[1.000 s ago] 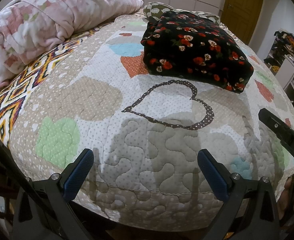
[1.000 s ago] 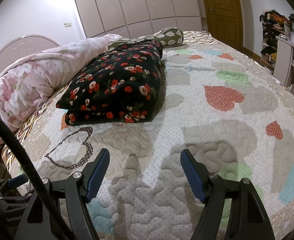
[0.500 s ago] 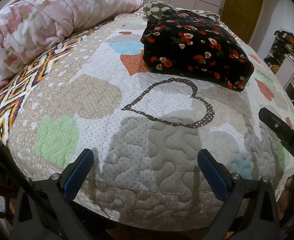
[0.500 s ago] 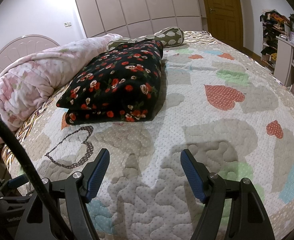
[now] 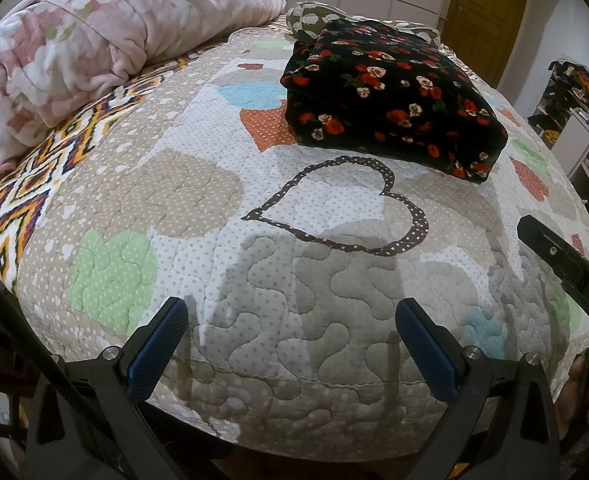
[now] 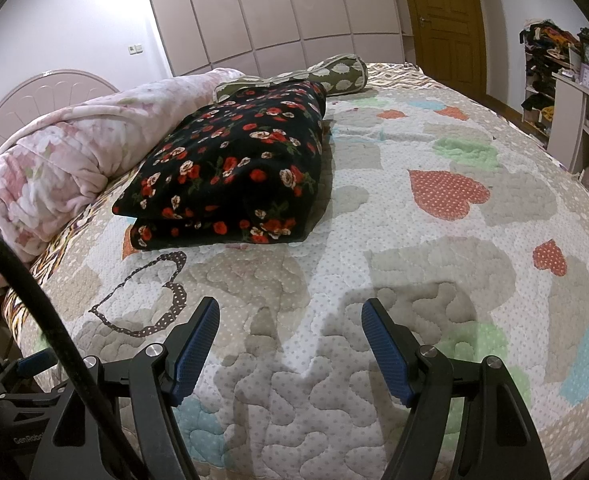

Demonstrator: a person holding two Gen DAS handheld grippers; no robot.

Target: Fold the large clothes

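Note:
A black garment with red and white flowers (image 5: 390,92) lies folded in a thick rectangle on the quilted bedspread (image 5: 294,272); it also shows in the right wrist view (image 6: 234,168), left of centre. My left gripper (image 5: 290,312) is open and empty, low over the near edge of the bed, well short of the garment. My right gripper (image 6: 290,312) is open and empty above the quilt, in front of the garment and apart from it.
A rolled pink floral blanket (image 6: 54,168) lies along the headboard side. An olive bolster pillow (image 6: 334,74) sits behind the garment. Shelves with clutter (image 6: 566,92) and a wooden door (image 6: 442,24) stand beyond the bed. The other gripper's black body (image 5: 566,264) shows at the right.
Nothing has visibly changed apart from a very slight shift of the views; both grippers stay open and the folded garment stays in place.

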